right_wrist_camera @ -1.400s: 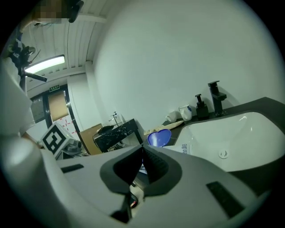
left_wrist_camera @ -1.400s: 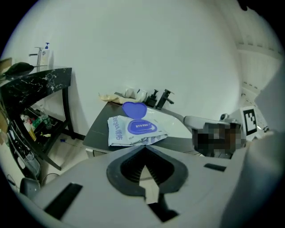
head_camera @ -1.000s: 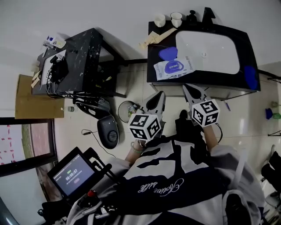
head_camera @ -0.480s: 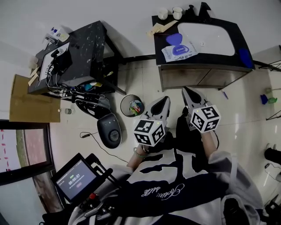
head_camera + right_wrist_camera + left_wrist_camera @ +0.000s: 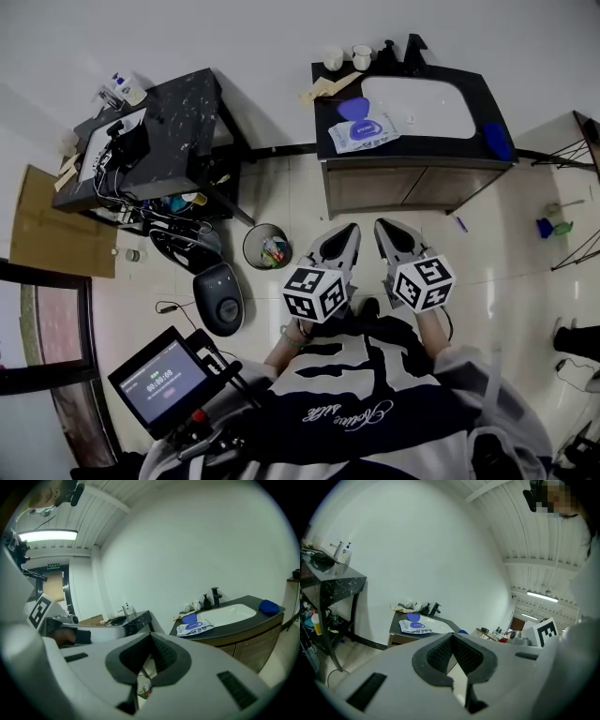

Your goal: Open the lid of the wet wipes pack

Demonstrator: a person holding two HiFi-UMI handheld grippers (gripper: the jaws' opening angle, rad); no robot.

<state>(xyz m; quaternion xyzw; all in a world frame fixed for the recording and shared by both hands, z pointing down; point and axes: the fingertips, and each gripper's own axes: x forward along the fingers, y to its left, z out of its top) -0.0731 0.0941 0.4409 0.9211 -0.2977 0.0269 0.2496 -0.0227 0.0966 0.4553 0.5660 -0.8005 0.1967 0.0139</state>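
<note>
The wet wipes pack [image 5: 366, 136] lies on the dark vanity counter [image 5: 328, 150], left of the basin. Its blue lid [image 5: 353, 110] stands flipped up at the pack's far side. The pack also shows far off in the left gripper view [image 5: 415, 627] and the right gripper view [image 5: 196, 628], with the lid [image 5: 190, 618] raised. My left gripper [image 5: 348, 231] and right gripper [image 5: 382, 228] hang side by side over the floor, well short of the vanity. Both are shut with nothing between the jaws, as seen on the left gripper [image 5: 453, 638] and right gripper [image 5: 151, 639].
A white basin [image 5: 417, 105] with a black tap [image 5: 412, 45] fills the counter's right. Two cups [image 5: 334, 58] stand at the back left, a blue cloth [image 5: 497, 141] at the right edge. A black marble side table [image 5: 183, 117], waste bin [image 5: 267, 249] and black floor device [image 5: 217, 298] are at left.
The vanity and pack have shrunk and slid up in view as I backed away from them. Both grippers dropped lower and drew closer together, still shut.
</note>
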